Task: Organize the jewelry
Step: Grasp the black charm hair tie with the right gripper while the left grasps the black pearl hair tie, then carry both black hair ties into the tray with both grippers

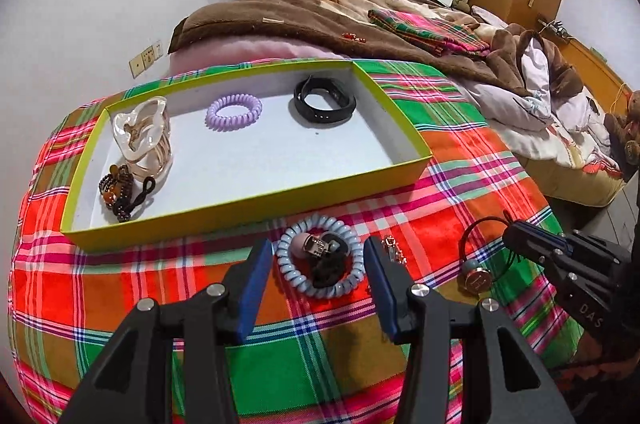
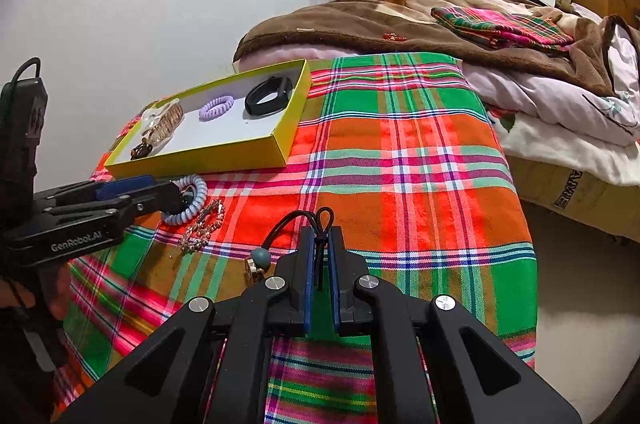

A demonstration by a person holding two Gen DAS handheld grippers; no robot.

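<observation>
A yellow-green tray (image 1: 224,212) (image 2: 224,154) on the plaid cloth holds a pearly hair claw (image 1: 140,136), a lilac coil tie (image 1: 234,112) (image 2: 216,108), a black band (image 1: 324,100) (image 2: 267,95) and a brown bead bracelet (image 1: 116,196). My left gripper (image 1: 316,266) is open around a blue coil tie (image 1: 320,288) (image 2: 192,202) with small pieces inside it. My right gripper (image 2: 320,238) (image 1: 516,228) is shut on a black elastic hair tie (image 2: 320,224) with a teal bead and gold charm (image 1: 476,278) (image 2: 256,264).
A rhinestone chain (image 2: 202,224) (image 1: 394,250) lies between the coil tie and the hair tie. The plaid cloth (image 2: 400,152) covers a raised surface beside a bed with a brown blanket (image 1: 320,12). The cloth's right edge drops to the floor.
</observation>
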